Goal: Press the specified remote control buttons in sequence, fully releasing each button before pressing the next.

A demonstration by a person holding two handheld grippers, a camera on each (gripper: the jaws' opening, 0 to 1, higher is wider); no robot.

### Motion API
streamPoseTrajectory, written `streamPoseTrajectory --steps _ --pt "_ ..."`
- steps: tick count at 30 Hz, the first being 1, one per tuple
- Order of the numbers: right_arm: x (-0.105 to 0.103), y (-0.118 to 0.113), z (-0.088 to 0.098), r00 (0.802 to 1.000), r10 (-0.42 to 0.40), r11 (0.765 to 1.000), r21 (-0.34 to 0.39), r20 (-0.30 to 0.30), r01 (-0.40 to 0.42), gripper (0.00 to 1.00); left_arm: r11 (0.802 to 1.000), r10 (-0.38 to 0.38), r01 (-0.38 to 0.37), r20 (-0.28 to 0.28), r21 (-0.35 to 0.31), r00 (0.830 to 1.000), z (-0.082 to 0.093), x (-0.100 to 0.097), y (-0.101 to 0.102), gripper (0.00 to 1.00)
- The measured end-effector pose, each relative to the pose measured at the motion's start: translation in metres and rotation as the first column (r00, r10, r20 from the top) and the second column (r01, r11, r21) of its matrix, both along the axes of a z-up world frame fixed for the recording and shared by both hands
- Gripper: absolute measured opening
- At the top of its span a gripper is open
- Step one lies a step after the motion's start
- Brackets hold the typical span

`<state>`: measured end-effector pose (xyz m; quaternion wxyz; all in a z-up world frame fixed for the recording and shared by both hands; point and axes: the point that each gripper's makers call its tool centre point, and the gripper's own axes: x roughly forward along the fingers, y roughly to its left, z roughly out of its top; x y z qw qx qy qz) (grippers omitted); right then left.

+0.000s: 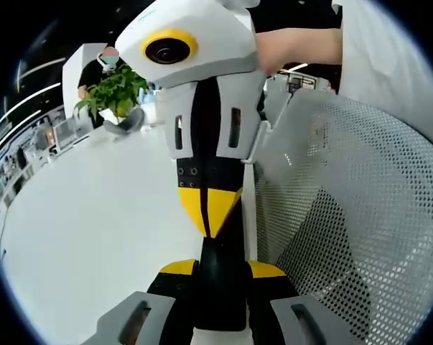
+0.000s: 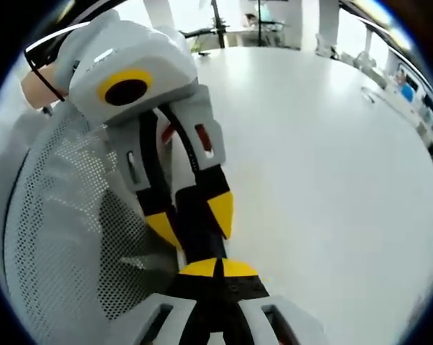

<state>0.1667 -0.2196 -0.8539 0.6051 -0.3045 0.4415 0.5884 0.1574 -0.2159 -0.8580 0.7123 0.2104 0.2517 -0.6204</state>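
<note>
My left gripper [image 1: 222, 267] is shut on a slim black remote [image 1: 220, 287], which stands up between its yellow-tipped jaws; no buttons can be made out. From above, my right gripper [image 1: 209, 208] comes down with its jaws shut, and its yellow tips meet the remote's far end. In the right gripper view, my right gripper [image 2: 216, 267] rises shut from the bottom. Its tip touches the remote [image 2: 202, 241], held by the left gripper [image 2: 193, 219] coming in from the upper left. A hand [image 1: 295, 47] holds the right gripper's body.
A wide white table [image 2: 317, 165] lies under both grippers. A white perforated mesh chair back [image 1: 360, 215] stands close beside them, also in the right gripper view [image 2: 58, 237]. A green potted plant [image 1: 115, 90] sits at the table's far side.
</note>
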Motion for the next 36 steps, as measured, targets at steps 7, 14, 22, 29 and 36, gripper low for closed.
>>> streamPoseTrajectory --steps 7,14,22,29,36 --pt "0.0017 0.0006 -0.0015 0.999 -0.035 0.999 -0.029 -0.012 0.035 0.0 1.0 0.001 -0.001 0.001 0.0 1.0 0.0 -0.0004 -0.0004 0.25" --pt "0.0023 0.0005 -0.0019 0.997 -0.067 0.996 -0.061 -0.044 0.064 0.0 1.0 0.0 0.0 0.002 0.0 1.0 0.0004 -0.0011 -0.001 0.25" --pt "0.0035 0.0011 -0.0029 0.995 -0.089 0.992 -0.094 -0.055 0.083 0.0 1.0 0.0 0.0 0.001 0.0 1.0 0.0005 -0.0008 -0.0009 0.25" --pt "0.006 0.0028 -0.0047 0.998 -0.063 0.991 -0.118 0.004 0.063 0.0 1.0 0.002 -0.002 0.0 -0.001 1.0 0.0006 -0.0002 -0.0009 0.25" --pt "0.007 0.0012 -0.0046 0.998 -0.067 0.993 -0.099 0.007 0.067 0.0 1.0 0.001 -0.001 0.001 0.0 1.0 0.0006 0.0001 -0.0009 0.25"
